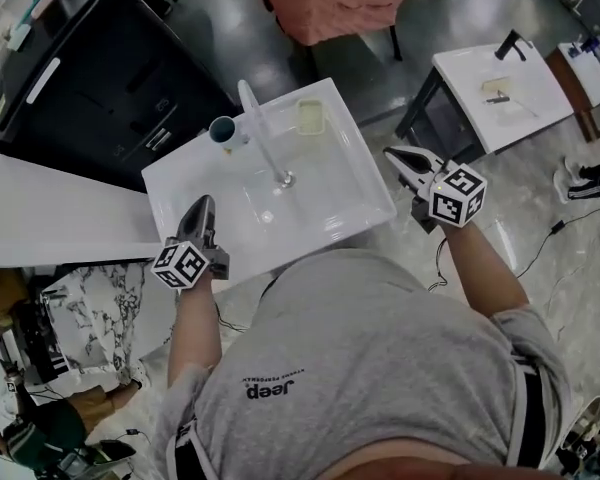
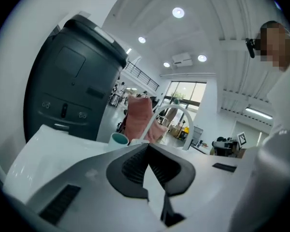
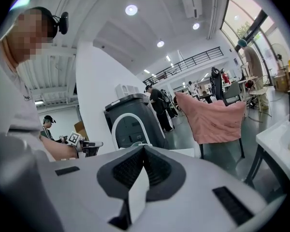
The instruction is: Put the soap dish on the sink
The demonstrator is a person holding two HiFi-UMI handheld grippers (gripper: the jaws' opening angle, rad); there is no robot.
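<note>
Soap dish (image 1: 310,116) is sitting on the sink's (image 1: 365,183) back rim, right of the faucet (image 1: 264,133). Left gripper (image 1: 204,204) and right gripper (image 1: 393,152) are hovering closed and empty. The dish is probably light, rigid and slick, so pinching across one raised edge wall is looking safest.

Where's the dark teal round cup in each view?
Head view: dark teal round cup on the white square sink's back rim, upper left of centre.
Left gripper view: the cup low, just left of centre.
Right gripper view: not in it.
Shared landmark: pink cloth-draped chair, in all three.
</note>
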